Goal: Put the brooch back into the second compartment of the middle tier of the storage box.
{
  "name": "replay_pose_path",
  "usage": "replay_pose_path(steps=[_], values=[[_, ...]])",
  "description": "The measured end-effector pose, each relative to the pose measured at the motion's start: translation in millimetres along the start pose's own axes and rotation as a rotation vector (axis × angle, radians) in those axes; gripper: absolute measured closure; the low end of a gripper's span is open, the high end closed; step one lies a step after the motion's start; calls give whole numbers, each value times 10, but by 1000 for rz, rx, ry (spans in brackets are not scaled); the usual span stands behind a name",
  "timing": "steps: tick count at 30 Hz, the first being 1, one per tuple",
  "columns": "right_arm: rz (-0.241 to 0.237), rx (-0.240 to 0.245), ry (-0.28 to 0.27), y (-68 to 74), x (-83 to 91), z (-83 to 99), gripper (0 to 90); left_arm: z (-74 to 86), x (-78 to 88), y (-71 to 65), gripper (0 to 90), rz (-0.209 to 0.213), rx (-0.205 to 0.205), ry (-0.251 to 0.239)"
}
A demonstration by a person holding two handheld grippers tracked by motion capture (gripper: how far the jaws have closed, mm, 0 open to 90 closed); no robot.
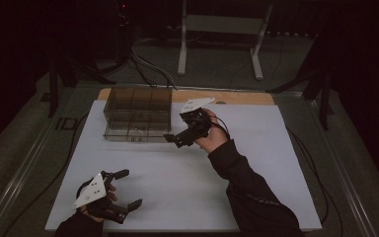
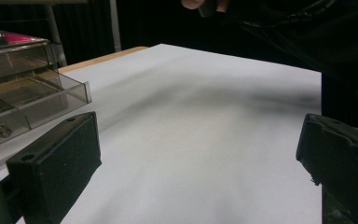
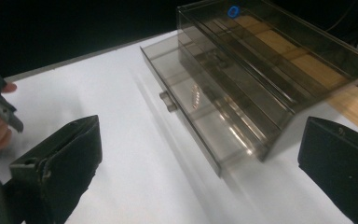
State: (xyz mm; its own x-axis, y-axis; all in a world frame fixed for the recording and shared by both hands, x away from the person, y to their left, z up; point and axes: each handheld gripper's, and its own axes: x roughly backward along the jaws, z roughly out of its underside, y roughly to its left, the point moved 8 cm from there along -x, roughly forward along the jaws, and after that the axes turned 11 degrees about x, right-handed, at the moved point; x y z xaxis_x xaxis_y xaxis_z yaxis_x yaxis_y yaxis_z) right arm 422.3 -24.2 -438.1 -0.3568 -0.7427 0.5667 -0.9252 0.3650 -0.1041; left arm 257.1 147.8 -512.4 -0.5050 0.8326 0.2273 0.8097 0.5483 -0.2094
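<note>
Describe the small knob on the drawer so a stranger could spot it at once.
Start at the white table and find the smoky clear plastic drawer box at its far left. Its bottom drawer stands pulled out. The knob is the small stub on that drawer's front wall.

dim room | dark surroundings | soft shadows | slight motion blur

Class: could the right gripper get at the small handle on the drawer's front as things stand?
Probably yes. The right gripper is open beside the drawer unit, and bare white table lies between its jaws and the handle.
</note>
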Motion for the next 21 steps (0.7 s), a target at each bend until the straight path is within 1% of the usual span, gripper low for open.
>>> replay_pose_path(steps=[2, 5, 7, 10, 11, 12, 14, 17, 19, 21], values=[[10, -6, -4, -8, 71, 70, 0, -6, 5, -6, 4, 8, 12, -10], [30, -10, -6, -34, 184, 176, 0, 2, 7, -1, 4, 1, 5, -4], [41, -17, -10, -53, 264, 243, 0, 7, 13, 11, 4, -4, 13, -5], [53, -33, -16, -67, 369, 351, 0, 24, 16, 10, 4, -5, 9, 3], [55, -37, -18, -66, 399, 388, 0, 24, 17, 8, 4, -6, 7, 4], [55, -37, -18, -66, 399, 388, 0, 24, 17, 8, 4, -6, 7, 4], [61, -48, -21, -55, 467, 491, 0, 23, 14, -2, 4, -7, 7, 2], [70, -52, -23, -39, 537, 600, 0, 33, 15, 0, 4, -8, 5, 7], [82, -53, -26, -30, 586, 674, 0, 31, 18, 5, 4, -8, 10, 3], [83, -60, -34, -13, 631, 749, 0, 32, 20, 4, 4, -7, 8, 5]])
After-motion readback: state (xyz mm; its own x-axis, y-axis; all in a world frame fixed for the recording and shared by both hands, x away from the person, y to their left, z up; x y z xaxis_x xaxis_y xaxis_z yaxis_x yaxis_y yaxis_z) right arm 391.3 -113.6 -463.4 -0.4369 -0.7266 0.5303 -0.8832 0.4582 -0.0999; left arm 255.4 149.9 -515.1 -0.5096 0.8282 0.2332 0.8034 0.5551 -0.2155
